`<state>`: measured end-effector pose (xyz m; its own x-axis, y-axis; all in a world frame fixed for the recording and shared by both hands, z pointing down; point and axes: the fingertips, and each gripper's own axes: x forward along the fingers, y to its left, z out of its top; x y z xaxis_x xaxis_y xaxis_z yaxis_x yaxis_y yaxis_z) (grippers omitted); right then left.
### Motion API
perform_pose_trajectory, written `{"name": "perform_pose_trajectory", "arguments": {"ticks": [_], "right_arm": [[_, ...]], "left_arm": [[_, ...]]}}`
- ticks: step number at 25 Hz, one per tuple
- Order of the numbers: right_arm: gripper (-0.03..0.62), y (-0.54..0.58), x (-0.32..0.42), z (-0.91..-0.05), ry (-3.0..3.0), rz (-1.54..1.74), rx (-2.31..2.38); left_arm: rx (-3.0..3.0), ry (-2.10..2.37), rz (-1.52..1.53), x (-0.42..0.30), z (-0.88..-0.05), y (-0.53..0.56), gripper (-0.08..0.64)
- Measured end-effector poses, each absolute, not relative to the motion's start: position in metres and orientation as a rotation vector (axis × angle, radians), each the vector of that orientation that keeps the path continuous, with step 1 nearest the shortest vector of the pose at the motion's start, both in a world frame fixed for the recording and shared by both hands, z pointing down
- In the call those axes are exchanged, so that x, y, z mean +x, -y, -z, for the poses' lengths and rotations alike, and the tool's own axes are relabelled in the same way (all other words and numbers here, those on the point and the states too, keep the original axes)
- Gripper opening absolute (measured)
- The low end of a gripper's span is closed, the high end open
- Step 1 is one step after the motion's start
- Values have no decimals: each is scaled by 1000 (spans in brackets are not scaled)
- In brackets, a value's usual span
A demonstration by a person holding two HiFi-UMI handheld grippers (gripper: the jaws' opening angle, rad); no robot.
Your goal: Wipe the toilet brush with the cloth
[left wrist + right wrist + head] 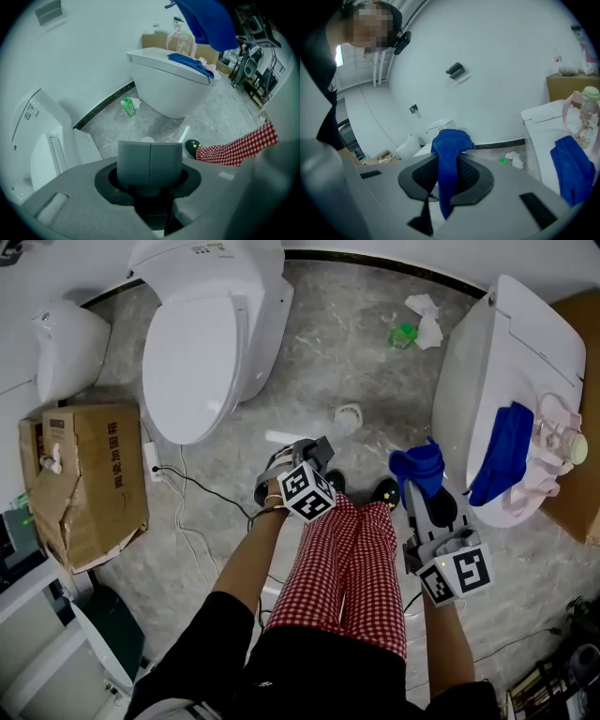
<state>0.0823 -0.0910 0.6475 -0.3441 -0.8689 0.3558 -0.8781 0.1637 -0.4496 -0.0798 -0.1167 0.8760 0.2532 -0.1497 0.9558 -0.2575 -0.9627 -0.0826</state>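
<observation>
- Far left against the wall stands a small white ceramic fixture point(67, 348); below it sits a dented brown cardboard box point(94, 479)
- just right of the box, a white power strip point(152, 462) lies on the grey marbled floor point(337, 343)
- a large white toilet with its lid down point(202, 352) fills the upper left
- centre left, the left gripper point(314, 444) points steeply down, clenched on the thin white toilet brush point(281, 437); its 2 grey pads meet seam to seam; the white stick shows left of the tip in the head view and runs out from behind the pads in the left gripper view; which end bears the bristles cannot be told
- just beyond that tip, a small round white cup point(349, 416) rests on the floor
- red-and-white checked trouser legs point(347, 559) reach forward between the 2 grippers, ending in black shoes point(386, 491)
- farther off, a small green bottle point(403, 334) lies beside crumpled white tissue point(427, 320)
- right of the legs, the right gripper point(424, 488) is clamped on the bright blue knitted cloth point(417, 465), which bunches above the jaws and hangs down between them; cloth and brush are apart, the shoes between them
- far right, a second white toilet point(487, 352) carries a second blue cloth point(502, 451), a pink fabric piece point(534, 498) and a clear bottle with a pale cap point(562, 439)
</observation>
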Motion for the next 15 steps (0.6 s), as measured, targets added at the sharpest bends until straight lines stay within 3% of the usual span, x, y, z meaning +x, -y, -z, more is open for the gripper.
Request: {"name": "perform_pose_trajectory", "arguments": {"ticks": [15], "right_arm": [[71,76,109,-640,2361,-925,1885]], "left_arm": [[2415,491,-1768,-77,-852,108,158]]}}
